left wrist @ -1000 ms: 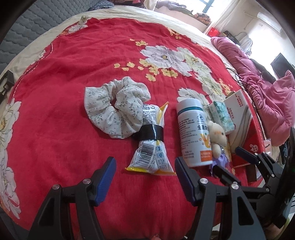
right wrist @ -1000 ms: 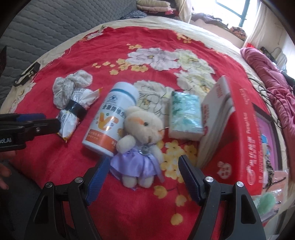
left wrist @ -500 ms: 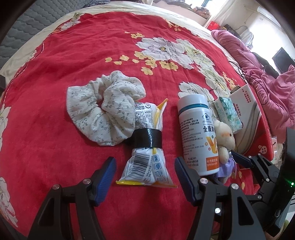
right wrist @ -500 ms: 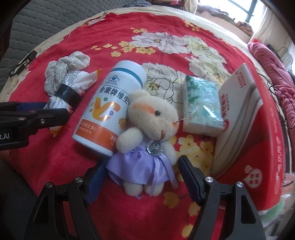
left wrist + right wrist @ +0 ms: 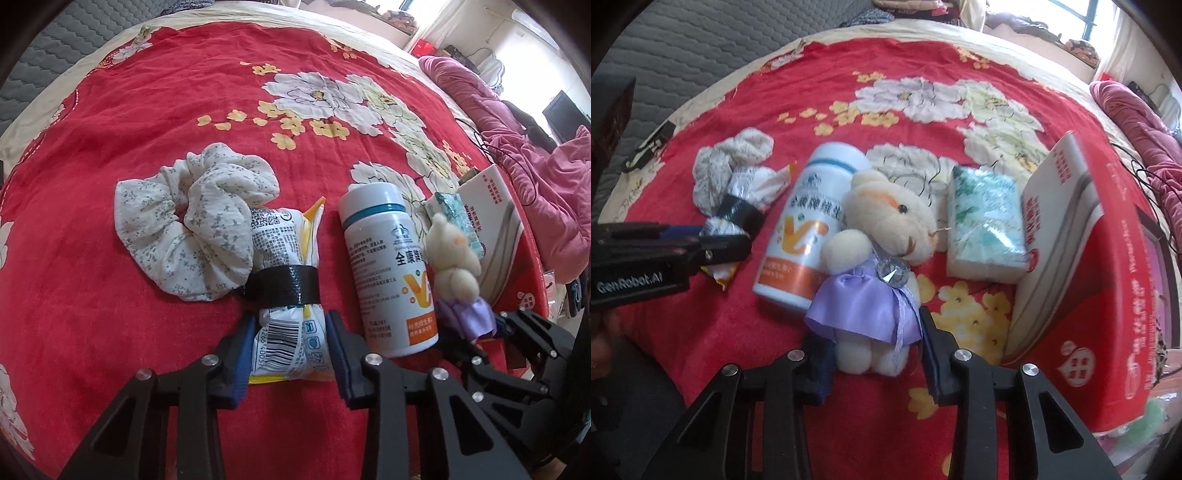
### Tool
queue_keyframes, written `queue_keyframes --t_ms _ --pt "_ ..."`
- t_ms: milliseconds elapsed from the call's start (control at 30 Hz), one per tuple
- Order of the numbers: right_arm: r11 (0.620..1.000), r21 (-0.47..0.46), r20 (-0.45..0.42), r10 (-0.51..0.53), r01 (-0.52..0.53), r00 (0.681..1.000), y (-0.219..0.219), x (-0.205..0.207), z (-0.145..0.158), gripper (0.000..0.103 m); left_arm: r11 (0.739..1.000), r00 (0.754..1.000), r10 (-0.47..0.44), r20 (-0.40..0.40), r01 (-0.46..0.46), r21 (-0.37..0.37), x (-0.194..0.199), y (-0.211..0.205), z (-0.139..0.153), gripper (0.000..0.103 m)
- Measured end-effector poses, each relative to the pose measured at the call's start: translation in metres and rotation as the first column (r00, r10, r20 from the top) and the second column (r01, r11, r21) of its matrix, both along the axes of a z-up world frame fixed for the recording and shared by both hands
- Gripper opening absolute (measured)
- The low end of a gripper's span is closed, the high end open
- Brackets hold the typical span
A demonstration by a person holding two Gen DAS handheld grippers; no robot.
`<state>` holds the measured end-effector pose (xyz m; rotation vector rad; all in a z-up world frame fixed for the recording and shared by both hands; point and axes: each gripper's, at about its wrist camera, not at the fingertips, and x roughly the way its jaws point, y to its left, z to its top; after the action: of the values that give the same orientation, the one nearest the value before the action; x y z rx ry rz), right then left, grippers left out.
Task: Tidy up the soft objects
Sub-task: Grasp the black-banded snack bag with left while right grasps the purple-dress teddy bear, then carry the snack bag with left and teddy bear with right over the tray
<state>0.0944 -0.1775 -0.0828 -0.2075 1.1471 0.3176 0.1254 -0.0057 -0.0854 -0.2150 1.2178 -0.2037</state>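
Observation:
On the red floral bedspread lie a white scrunchie, a snack packet bound with black tape, a white pill bottle, a plush bear in a purple dress and a tissue pack. My left gripper is shut on the packet's lower end, blue pads against both its sides. My right gripper is closed around the bear's legs and skirt. The bear leans on the bottle. The left gripper also shows in the right wrist view.
A red and white box lies open to the right of the tissue pack. Pink bedding is piled at the far right. A grey quilted headboard runs along the far left. A small dark object lies at the bed's left edge.
Both grippers moved forward and closed: the left onto the taped packet, the right onto the bear. Before, both stood open short of them.

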Motion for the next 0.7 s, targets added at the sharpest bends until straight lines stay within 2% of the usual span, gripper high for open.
queue_keyframes --t_ms 300,700 --pt "0.998 0.053 0.019 -0.018 0.017 1.0 -0.007 -0.005 0.019 0.036 0.999 0.999 -0.022 0.025 0.023 -0.028 -0.021 -0.001 0.016 0.036" --pt "0.993 0.107 0.124 -0.06 0.046 0.991 -0.023 -0.012 0.068 0.033 0.998 0.992 -0.04 0.122 0.044 -0.033 -0.037 -0.012 0.071 0.036"
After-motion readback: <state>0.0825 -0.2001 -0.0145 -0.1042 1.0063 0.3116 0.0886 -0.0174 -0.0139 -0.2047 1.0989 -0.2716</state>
